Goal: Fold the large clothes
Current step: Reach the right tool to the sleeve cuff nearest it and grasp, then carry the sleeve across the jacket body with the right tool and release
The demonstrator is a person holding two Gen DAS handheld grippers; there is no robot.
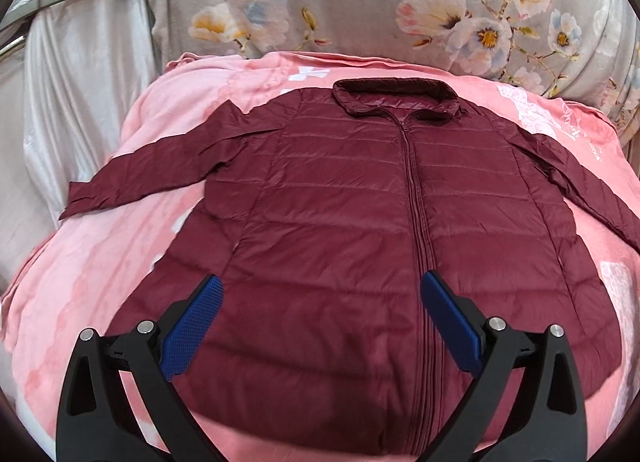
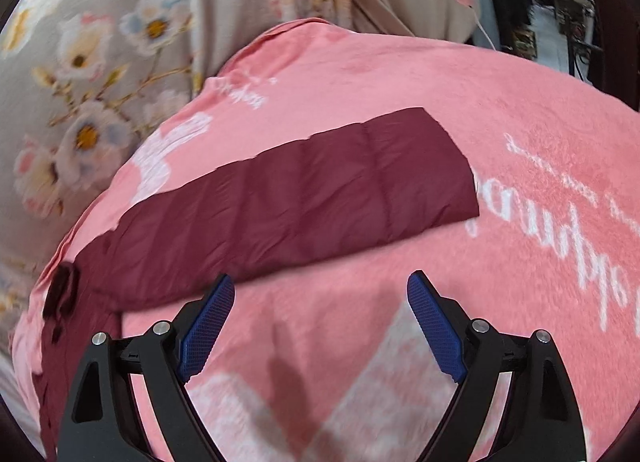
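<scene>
A dark red quilted jacket (image 1: 340, 202) lies flat and zipped, front up, on a pink blanket (image 1: 100, 274), collar at the far end and both sleeves spread out to the sides. My left gripper (image 1: 320, 282) is open and empty, hovering above the jacket's lower front near the zip. In the right wrist view the jacket's right sleeve (image 2: 300, 198) lies stretched across the pink blanket (image 2: 400, 82), cuff to the right. My right gripper (image 2: 320, 282) is open and empty, just below the sleeve's lower edge, over bare blanket.
A grey floral cover (image 1: 360, 2) rises behind the blanket, also in the right wrist view (image 2: 100, 42). Silvery fabric (image 1: 80, 62) hangs at the far left. A cluttered room area (image 2: 560, 2) shows at the far right.
</scene>
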